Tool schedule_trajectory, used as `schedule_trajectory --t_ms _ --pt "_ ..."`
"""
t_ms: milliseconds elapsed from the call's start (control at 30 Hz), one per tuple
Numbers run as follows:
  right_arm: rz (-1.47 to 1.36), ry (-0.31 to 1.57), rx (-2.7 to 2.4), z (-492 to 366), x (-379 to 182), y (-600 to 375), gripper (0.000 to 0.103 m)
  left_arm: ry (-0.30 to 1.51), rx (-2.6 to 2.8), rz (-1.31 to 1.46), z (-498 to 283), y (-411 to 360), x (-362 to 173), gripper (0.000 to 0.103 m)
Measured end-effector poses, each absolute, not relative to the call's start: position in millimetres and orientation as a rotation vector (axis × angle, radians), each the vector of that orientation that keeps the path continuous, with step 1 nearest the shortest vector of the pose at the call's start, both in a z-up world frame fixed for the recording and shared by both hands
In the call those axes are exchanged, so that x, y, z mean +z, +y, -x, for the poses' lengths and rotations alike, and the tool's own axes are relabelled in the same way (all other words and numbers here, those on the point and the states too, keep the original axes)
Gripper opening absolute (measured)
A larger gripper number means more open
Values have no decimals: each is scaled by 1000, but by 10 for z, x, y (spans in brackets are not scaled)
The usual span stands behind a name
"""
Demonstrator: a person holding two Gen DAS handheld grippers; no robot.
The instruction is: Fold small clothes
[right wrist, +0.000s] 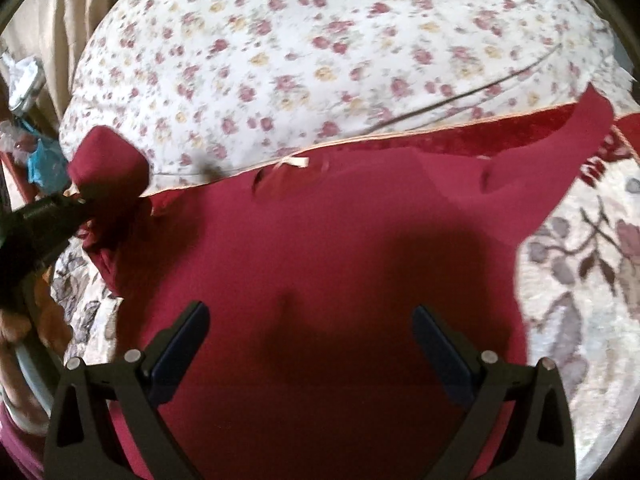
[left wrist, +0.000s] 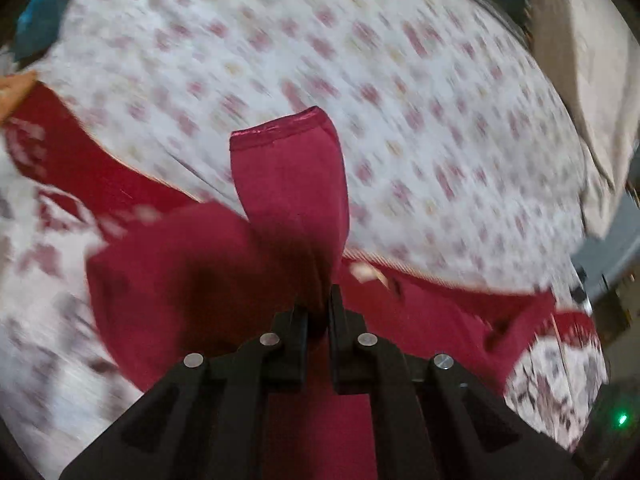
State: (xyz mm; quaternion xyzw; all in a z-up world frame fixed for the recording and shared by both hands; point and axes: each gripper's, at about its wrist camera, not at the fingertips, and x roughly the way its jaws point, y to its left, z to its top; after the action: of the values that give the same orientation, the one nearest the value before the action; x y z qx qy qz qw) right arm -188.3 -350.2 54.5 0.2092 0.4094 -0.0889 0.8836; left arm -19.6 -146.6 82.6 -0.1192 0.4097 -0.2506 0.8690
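floral sheet (left wrist: 400, 80): smearing with motion blur in the left wrist view.
red garment (right wrist: 320, 240): running off the bottom edge.
left gripper (right wrist: 44, 220): showing only partly, frame edge cutting it.

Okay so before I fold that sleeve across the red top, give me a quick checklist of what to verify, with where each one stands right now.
1. Left claw gripping the sleeve: ok, shut on the fabric near the shoulder, cuff standing up.
2. Right claw free: ok, open, over the red top, holding nothing.
3. Body of the top lying flat: ok in the middle; the lower part is hidden by the claws.
4. Other sleeve: not ok, still spread out to the side, unfolded.
5. Neckline bow facing up: ok.
6. Left view sharpness: not ok, the bedsheet is blurred.
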Motion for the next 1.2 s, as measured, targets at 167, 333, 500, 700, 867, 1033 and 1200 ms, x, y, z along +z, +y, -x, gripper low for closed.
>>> schedule_trajectory --t_ms 167,333,500,700,867,1033,1200 --pt "-454 862 -242 2042 524 -3741 103 1011 -705 166 465 -2128 423 0" --pt "-480 857 -277 2117 499 -3929 103 1041 -825 111 748 -2069 555 6" --pt "-510 856 -244 2037 473 -3966 103 897 -721 0 986 -1453 944 14" --pt "-518 872 -192 1651 370 -3888 103 791 -405 25 848 -652 861 14" --pt "-431 914 -107 1196 126 -3671 61 948 -365 83 598 -416 430 14" --pt "-296 871 -127 1163 320 -3622 9 960 -352 126 538 -364 368 14" --pt "-266 771 -253 1440 683 -4001 9 961 -346 164 546 -341 339 14"
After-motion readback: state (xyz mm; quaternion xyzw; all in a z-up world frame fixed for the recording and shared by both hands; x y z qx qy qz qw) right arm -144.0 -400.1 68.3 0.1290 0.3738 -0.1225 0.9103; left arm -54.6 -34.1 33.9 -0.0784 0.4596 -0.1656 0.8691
